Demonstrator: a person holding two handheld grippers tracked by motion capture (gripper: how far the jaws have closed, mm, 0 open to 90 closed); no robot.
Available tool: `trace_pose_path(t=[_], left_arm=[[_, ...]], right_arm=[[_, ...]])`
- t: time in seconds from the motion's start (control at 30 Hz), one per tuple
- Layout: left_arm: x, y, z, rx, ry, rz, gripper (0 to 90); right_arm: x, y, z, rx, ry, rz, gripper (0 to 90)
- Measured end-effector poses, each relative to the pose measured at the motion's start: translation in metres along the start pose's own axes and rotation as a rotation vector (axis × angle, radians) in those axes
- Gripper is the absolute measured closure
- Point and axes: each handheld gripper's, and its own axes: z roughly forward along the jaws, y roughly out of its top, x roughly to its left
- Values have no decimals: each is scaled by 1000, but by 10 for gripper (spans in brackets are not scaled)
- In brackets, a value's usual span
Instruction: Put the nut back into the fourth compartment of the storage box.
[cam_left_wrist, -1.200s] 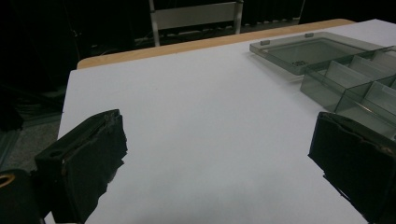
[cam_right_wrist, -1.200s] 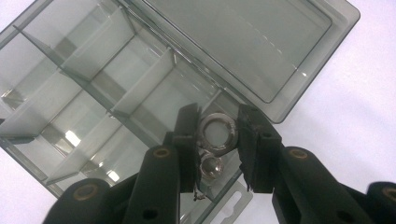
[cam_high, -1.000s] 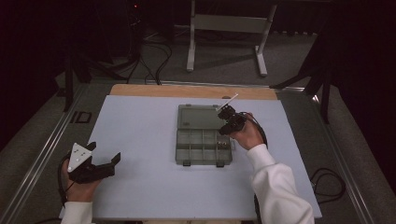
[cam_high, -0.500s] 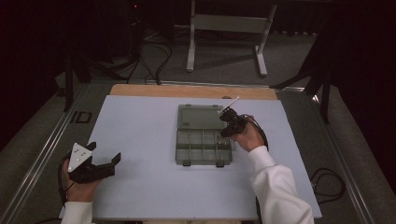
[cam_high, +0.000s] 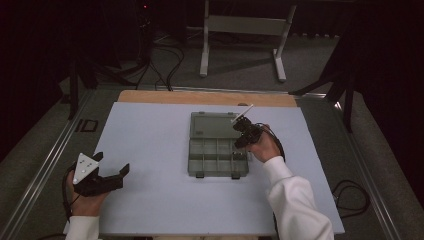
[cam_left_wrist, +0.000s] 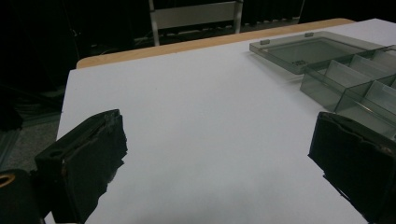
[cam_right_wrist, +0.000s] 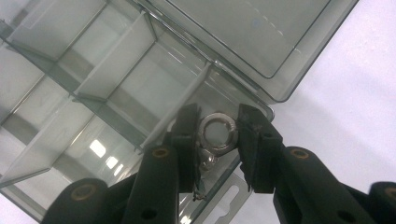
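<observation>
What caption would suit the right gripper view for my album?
Hand-held gripper holds a metal ring between its jaws above an open compartment box.

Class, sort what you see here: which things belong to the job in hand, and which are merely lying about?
Part of the job:
- right gripper, jaws closed on the metal eye bolt
- compartment box, lid open, below the bolt

Lying about:
- left gripper, jaws open, off at the table's near left
- white stick beside the box lid
- metal stand beyond the table
</observation>
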Motion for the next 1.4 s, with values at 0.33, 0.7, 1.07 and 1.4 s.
trace_pose_path(t=[0.33,0.7,1.07,1.4], left_arm=[[0,0,0,0,0,0,38],[0,0,0,-1,0,0,38],[0,0,1,1,0,2,38],[-2,1,2,-3,-1,0,37]], right_arm=[[-2,-2,-7,-64,37,31,471],[-4,-10,-19,-183,48,42,223],[-13,-14,-25,-275,36,88,162],[-15,-14,-29,-334,27,104,153]])
